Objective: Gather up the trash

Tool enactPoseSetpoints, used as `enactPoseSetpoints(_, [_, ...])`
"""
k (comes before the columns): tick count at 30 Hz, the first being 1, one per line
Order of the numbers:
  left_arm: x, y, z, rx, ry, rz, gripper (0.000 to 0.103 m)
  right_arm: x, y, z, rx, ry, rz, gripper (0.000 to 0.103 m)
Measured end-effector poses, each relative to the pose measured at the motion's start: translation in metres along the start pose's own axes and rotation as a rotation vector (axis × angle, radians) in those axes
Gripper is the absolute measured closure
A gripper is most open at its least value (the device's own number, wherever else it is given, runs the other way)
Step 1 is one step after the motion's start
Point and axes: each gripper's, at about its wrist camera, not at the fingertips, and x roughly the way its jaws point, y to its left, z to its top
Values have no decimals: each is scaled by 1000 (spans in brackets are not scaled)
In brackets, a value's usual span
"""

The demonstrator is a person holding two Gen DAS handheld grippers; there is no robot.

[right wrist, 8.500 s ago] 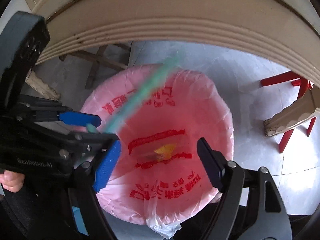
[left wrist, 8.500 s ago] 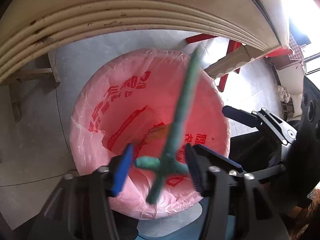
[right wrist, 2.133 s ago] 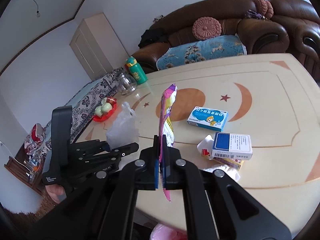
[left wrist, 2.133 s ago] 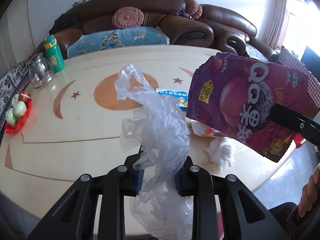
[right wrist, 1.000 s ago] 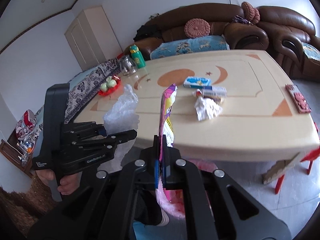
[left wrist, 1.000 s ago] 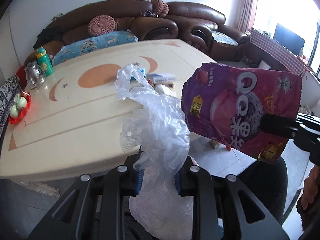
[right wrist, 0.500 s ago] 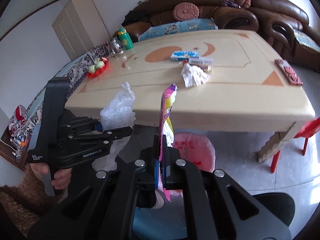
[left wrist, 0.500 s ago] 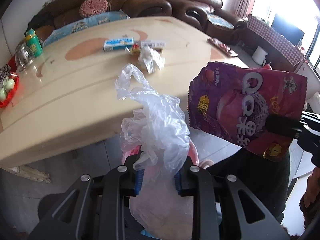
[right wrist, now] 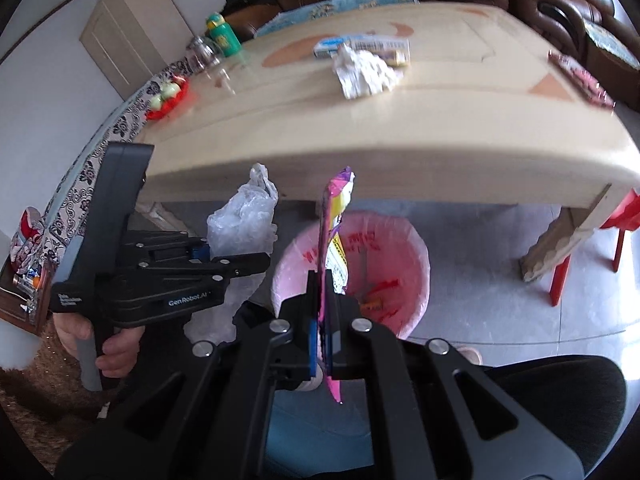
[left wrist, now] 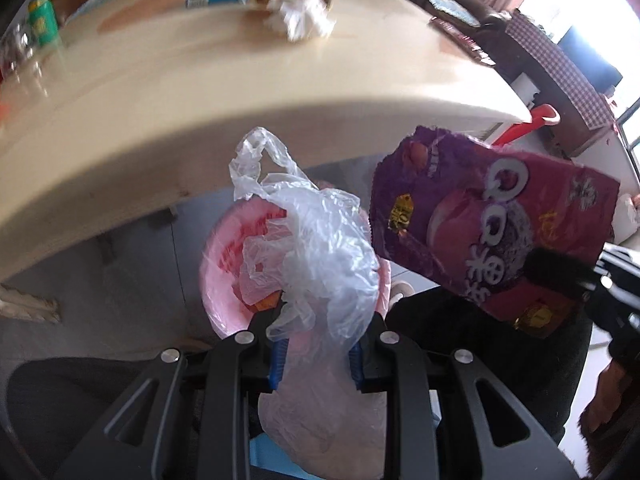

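My left gripper (left wrist: 316,354) is shut on a crumpled clear plastic bag (left wrist: 316,252), held above the pink-lined trash bin (left wrist: 224,256) on the floor. My right gripper (right wrist: 321,340) is shut on a purple snack wrapper (right wrist: 334,216), seen edge-on over the pink-lined trash bin (right wrist: 400,240). The purple snack wrapper (left wrist: 492,232) shows flat at the right of the left wrist view. The left gripper (right wrist: 224,260) with the clear plastic bag (right wrist: 244,216) shows left of the bin in the right wrist view. A crumpled white tissue (right wrist: 366,72) lies on the table.
The cream table (right wrist: 400,136) overhangs the bin at its near edge. On it lie a blue-and-white box (right wrist: 332,46), a green bottle (right wrist: 222,34), a glass jar (right wrist: 202,54) and a red fruit dish (right wrist: 170,96). A red stool (right wrist: 588,256) stands by the table leg.
Both grippers have dropped from table height to below the table's edge. The bin now lies right under the clear bag and the wrapper. Both grips are unchanged.
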Motion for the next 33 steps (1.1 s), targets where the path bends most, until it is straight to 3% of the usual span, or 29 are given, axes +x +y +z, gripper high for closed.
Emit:
enactPoseSetpoints(11, [58, 30, -1, -158, 46, -19, 78, 71, -18, -11, 28, 109, -9, 99])
enactPoseSetpoints(14, [73, 38, -2, -168, 81, -7, 78, 88, -18, -14, 0, 132, -44, 99])
enactPoseSetpoints(33, [155, 60, 2, -250, 235, -48, 78, 165, -36, -12, -6, 267, -62, 99])
